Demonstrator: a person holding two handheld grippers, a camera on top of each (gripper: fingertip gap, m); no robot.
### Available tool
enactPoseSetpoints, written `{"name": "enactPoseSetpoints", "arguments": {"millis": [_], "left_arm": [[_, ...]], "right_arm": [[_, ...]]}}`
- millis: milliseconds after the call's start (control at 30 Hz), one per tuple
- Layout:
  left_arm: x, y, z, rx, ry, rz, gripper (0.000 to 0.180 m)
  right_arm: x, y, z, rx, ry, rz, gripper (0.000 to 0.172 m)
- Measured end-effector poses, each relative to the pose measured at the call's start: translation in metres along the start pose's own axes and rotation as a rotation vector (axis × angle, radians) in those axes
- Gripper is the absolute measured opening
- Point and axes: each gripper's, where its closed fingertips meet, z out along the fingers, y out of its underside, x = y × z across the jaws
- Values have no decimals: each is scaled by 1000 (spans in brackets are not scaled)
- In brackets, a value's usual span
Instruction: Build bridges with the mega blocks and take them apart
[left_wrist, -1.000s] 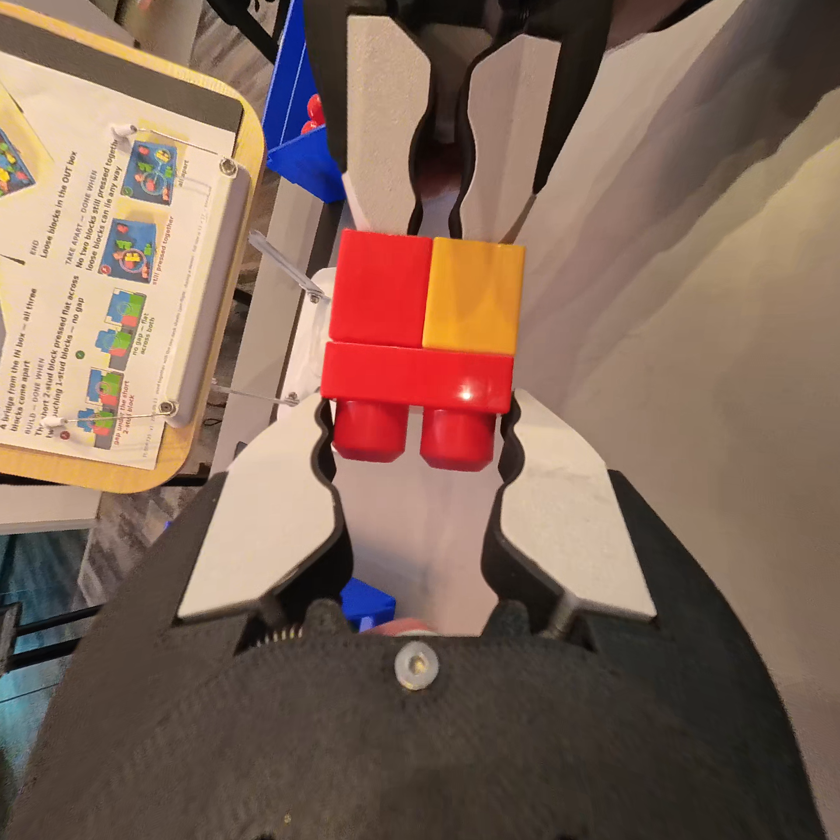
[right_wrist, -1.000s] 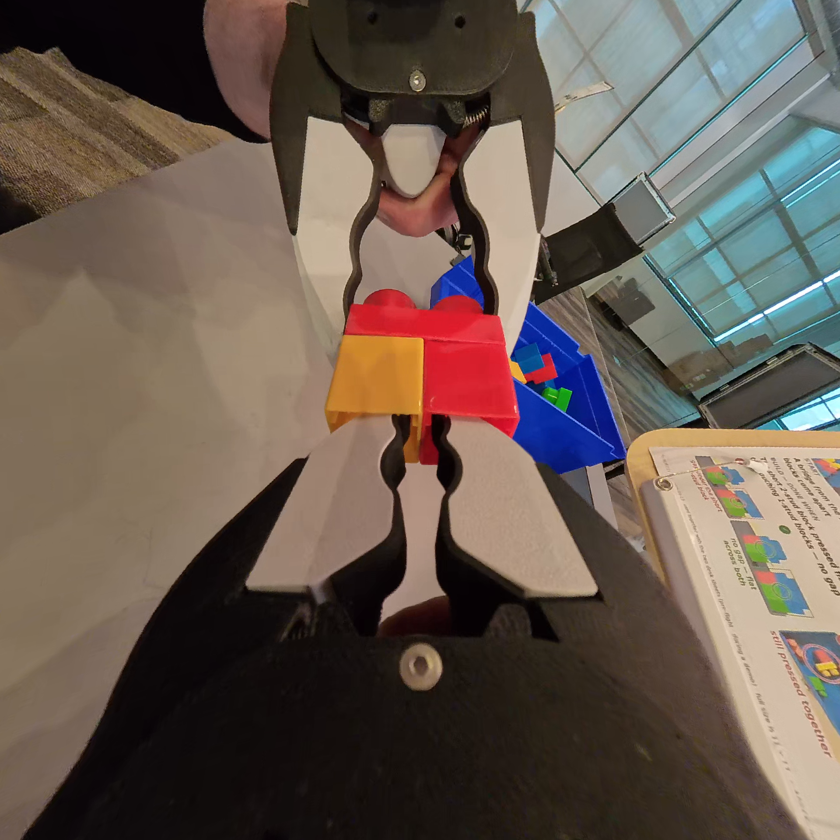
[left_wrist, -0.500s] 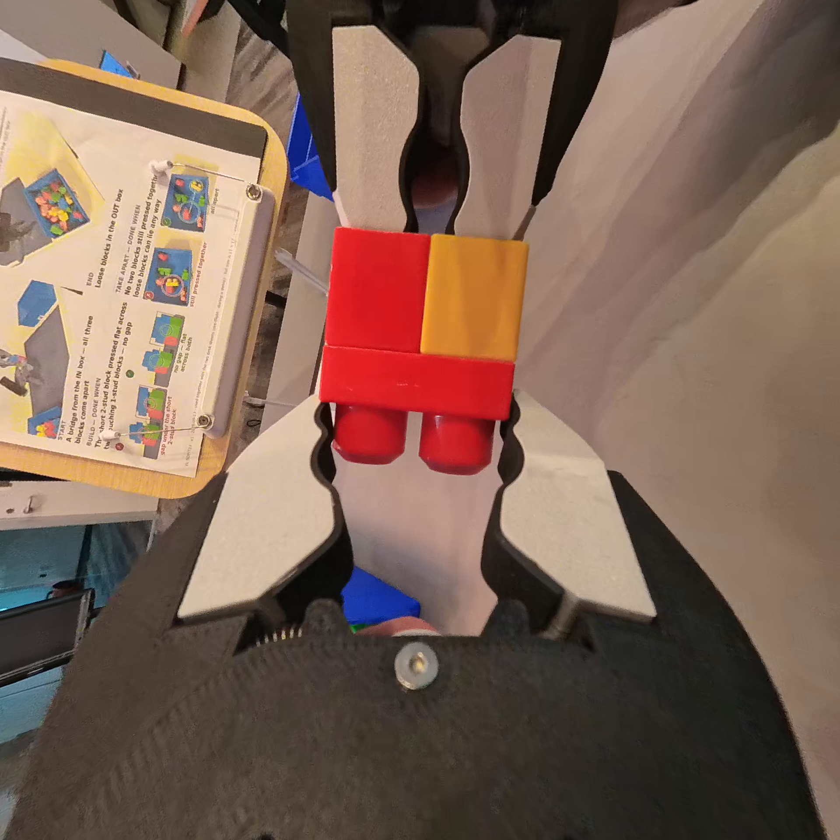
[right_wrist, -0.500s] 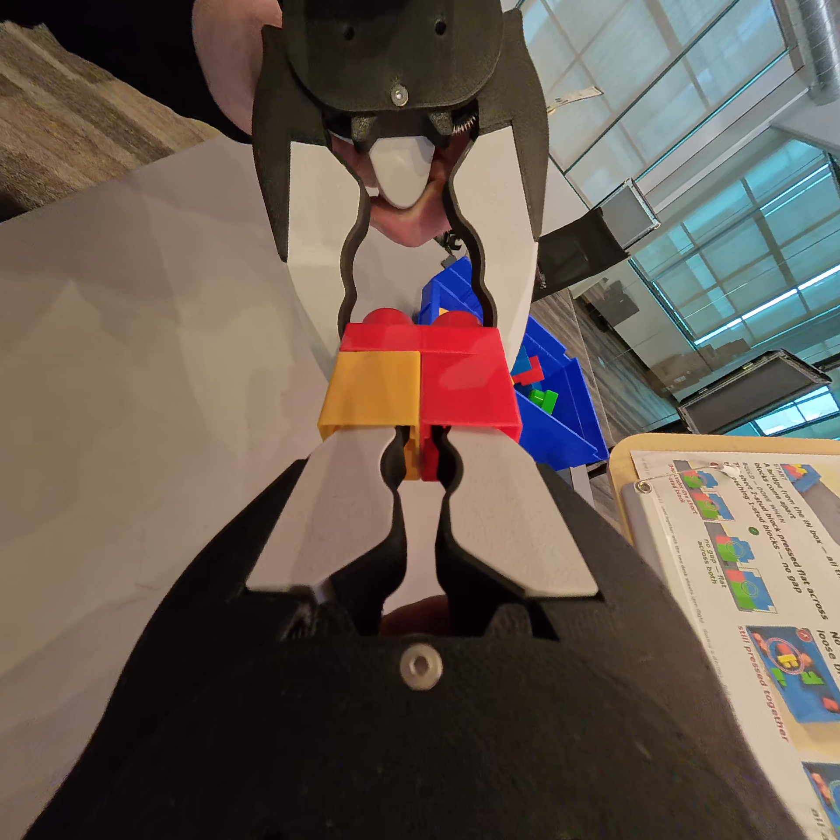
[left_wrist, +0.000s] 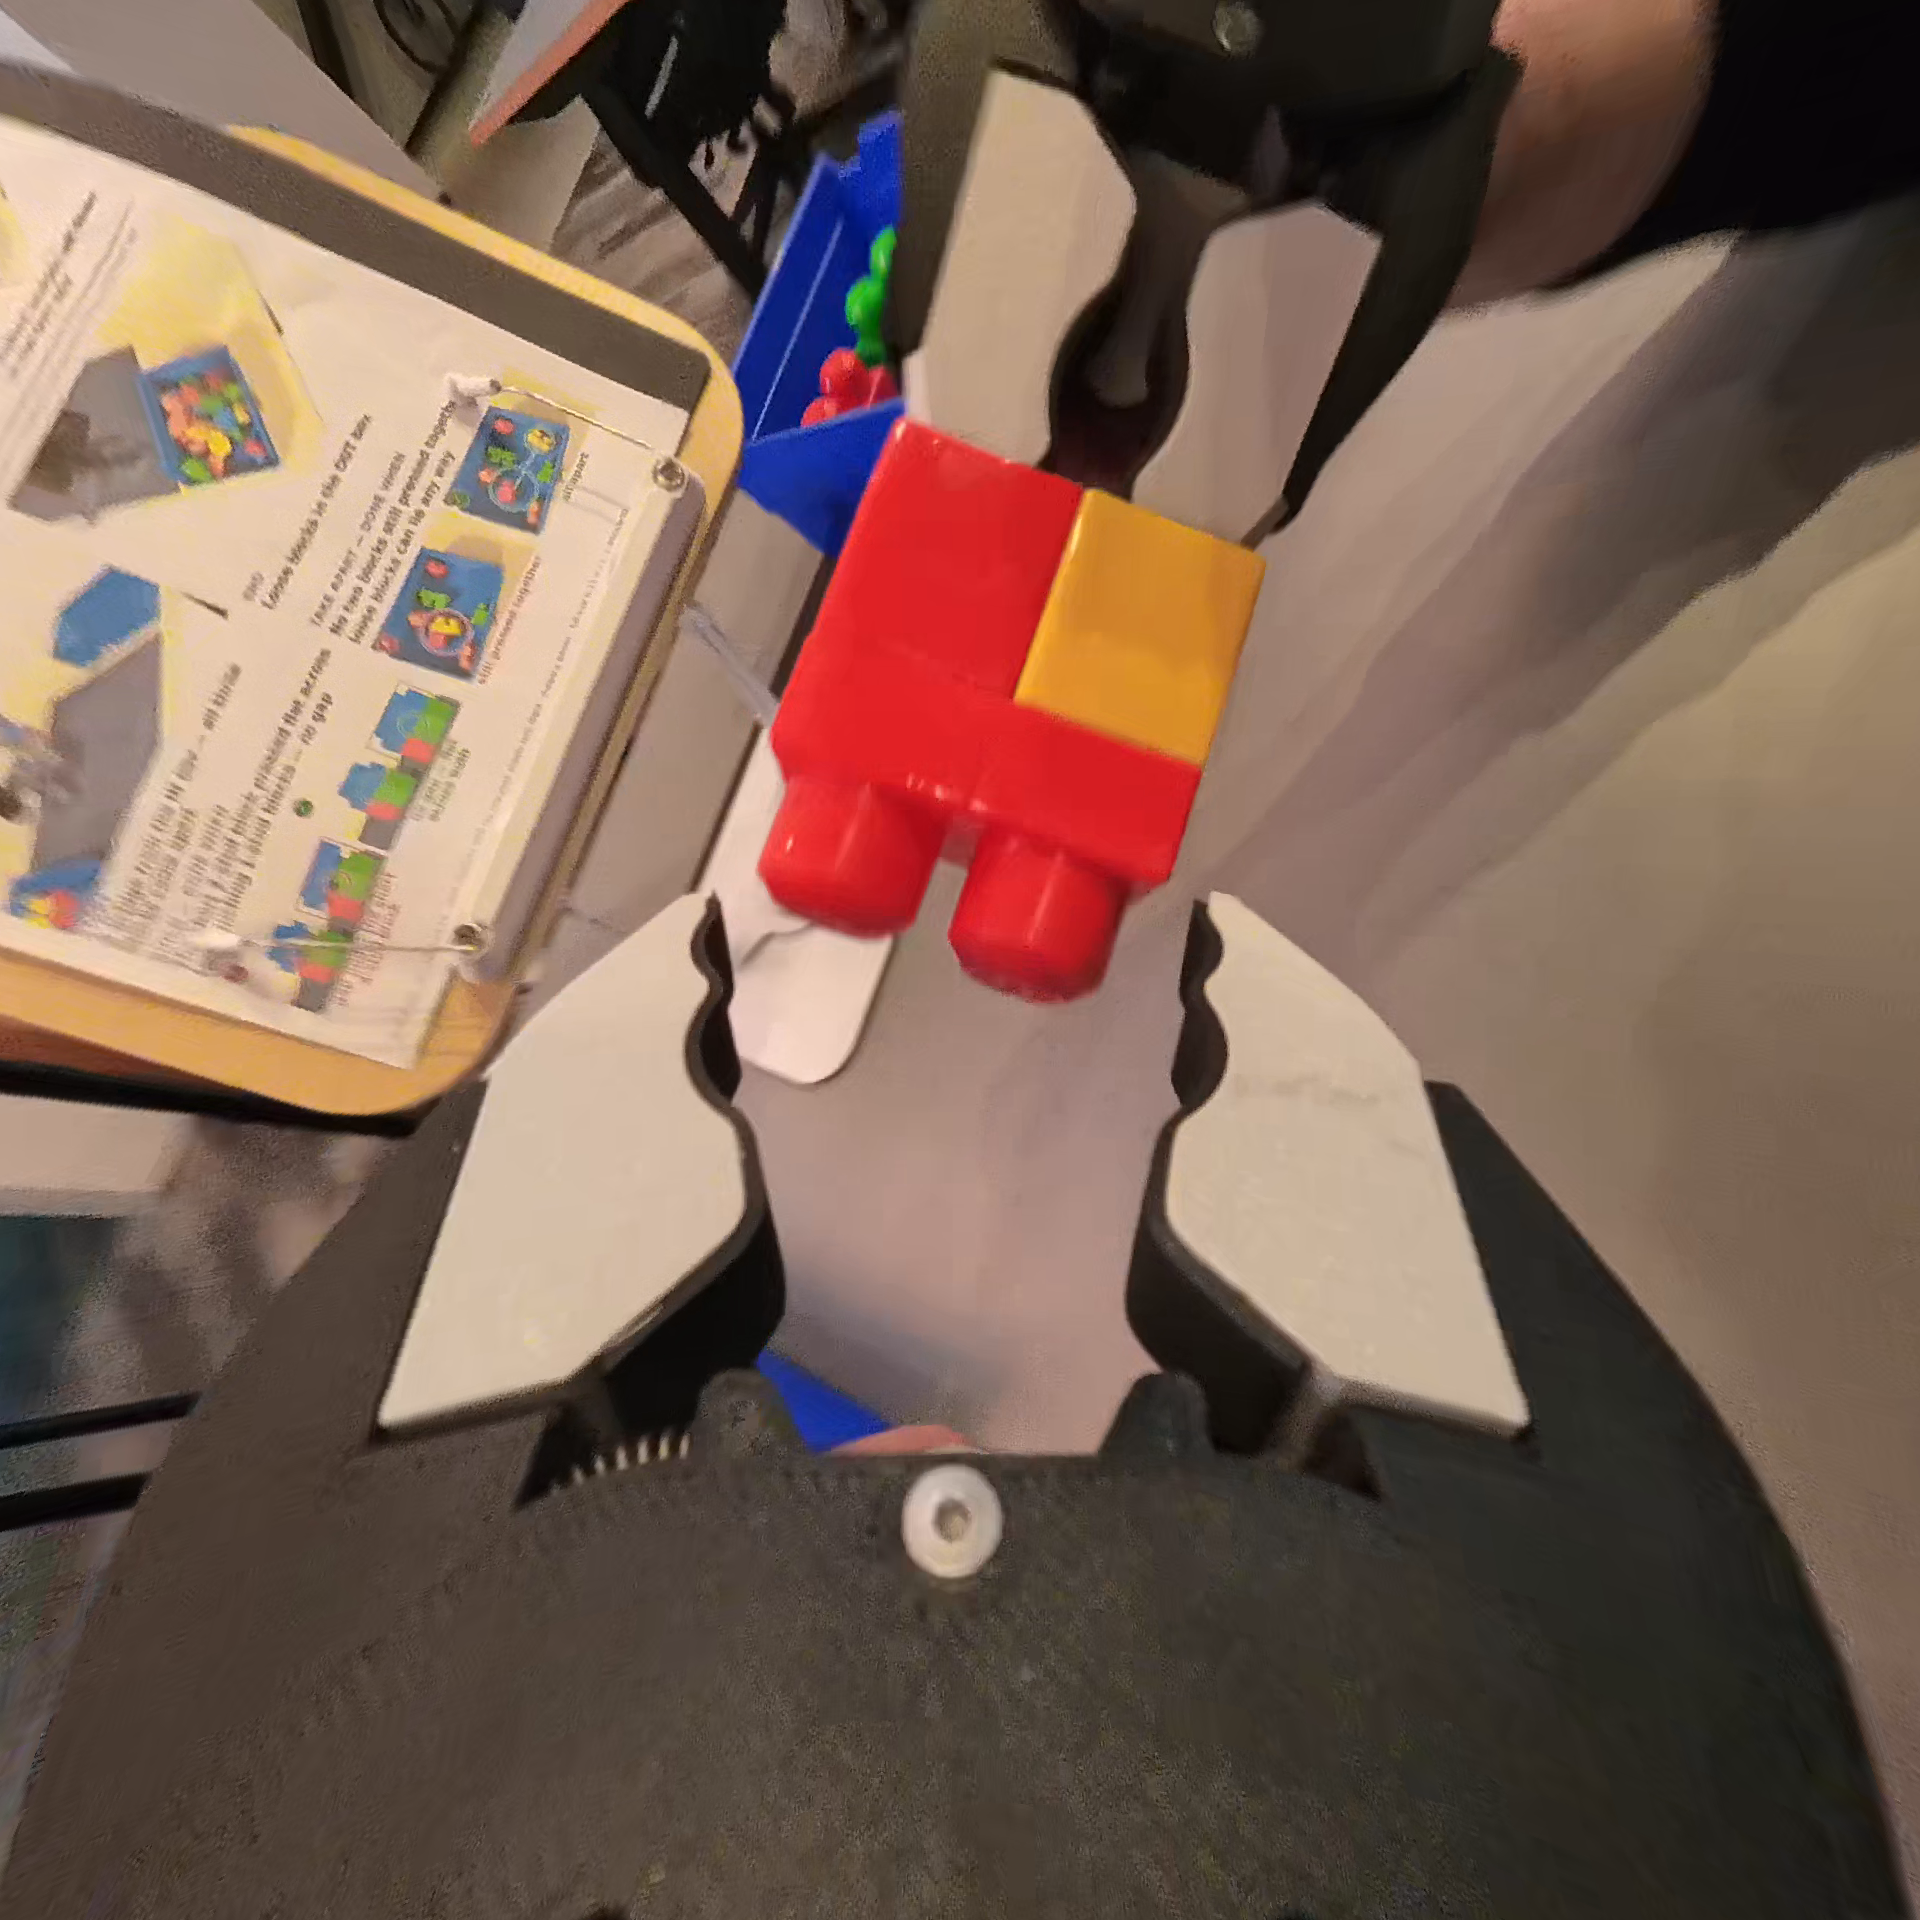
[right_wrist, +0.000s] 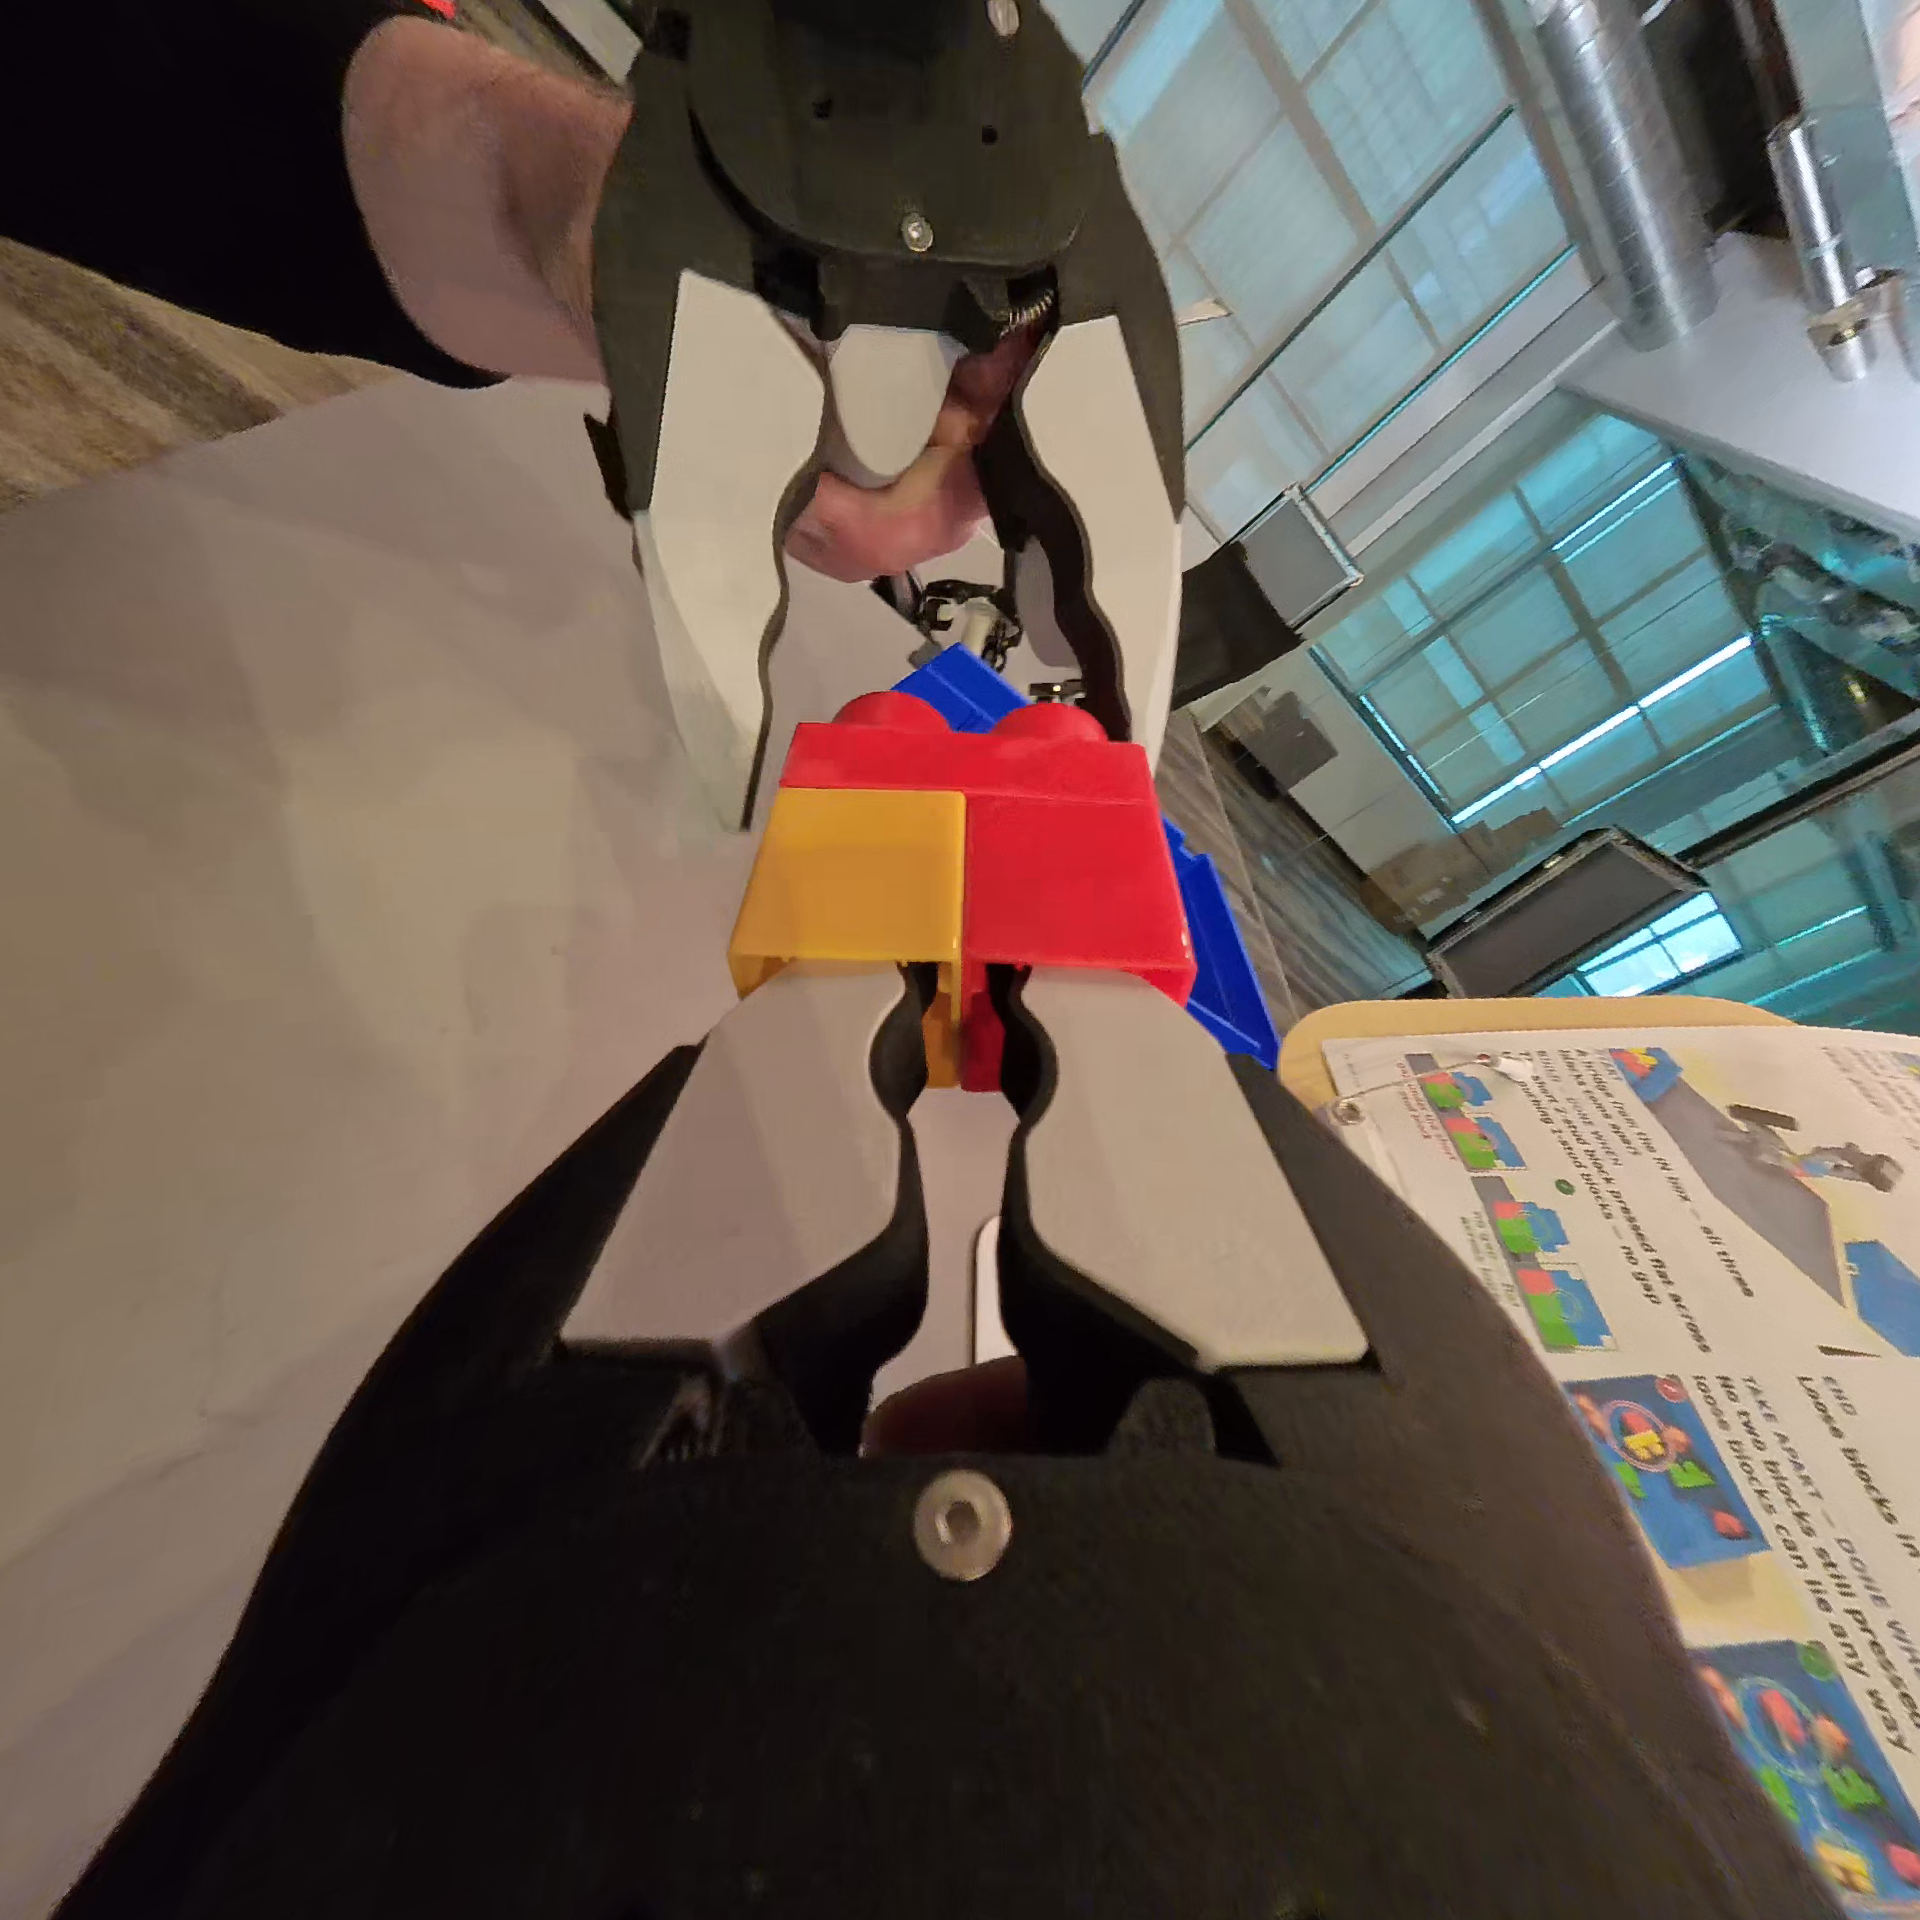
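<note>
Paper instructions (left_wrist: 312, 623) sit on the clipboard far left, the blue bin (left_wrist: 821, 343) of loose blocks beyond it. At centre, my left gripper (left_wrist: 956, 935) stands wide open, its pads clear of the bridge's (left_wrist: 1018, 675) two red studs. My right gripper (right_wrist: 961, 1023) pinches the two adjoining inner walls of the yellow block (right_wrist: 857, 883) and red block (right_wrist: 1070, 883) from beneath, holding the bridge above the table (left_wrist: 1558, 831). Such a thin pinch could let it twist free and drop, I think.
</note>
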Motion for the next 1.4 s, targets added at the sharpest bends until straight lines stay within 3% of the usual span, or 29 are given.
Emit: {"name": "enactPoseSetpoints", "arguments": {"millis": [67, 200, 333, 433, 500, 667, 900, 967, 1100, 1200, 1400], "left_arm": [[-1, -5, -12, 117, 98, -189, 85], [13, -28, -29, 416, 470, -621, 82], [43, -30, -20, 469, 703, -746, 77], [57, -31, -17, 509, 790, -787, 58], [54, -30, -16, 551, 786, -817, 41], [51, -23, -8, 596, 743, -855, 36], [28, -11, -12, 654, 583, -843, 36], [18, -13, -18, 701, 530, -816, 36], [7, -14, -22, 710, 440, -751, 36], [5, -15, -18, 690, 396, -710, 36], [9, -19, -6, 654, 344, -648, 36]], "right_arm": [[6, -4, -5, 11, 20, -16, 10], [-1, -15, -6, 11, 27, -130, 10], [-15, -20, 1, -8, 17, -236, 10], [-21, -23, 4, -1, 8, -259, 10], [-24, -25, 5, 8, 5, -269, 10], [-25, -18, 8, -31, 2, -302, 11], [-6, -6, -4, -87, -1, -243, 45], [-2, -5, -4, -59, -36, -84, 41], [-1, 0, -1, 4, -149, 235, 51], [1, -13, -1, 139, -233, 489, 48], [2, -11, 6, 186, -248, 645, 36]]}}
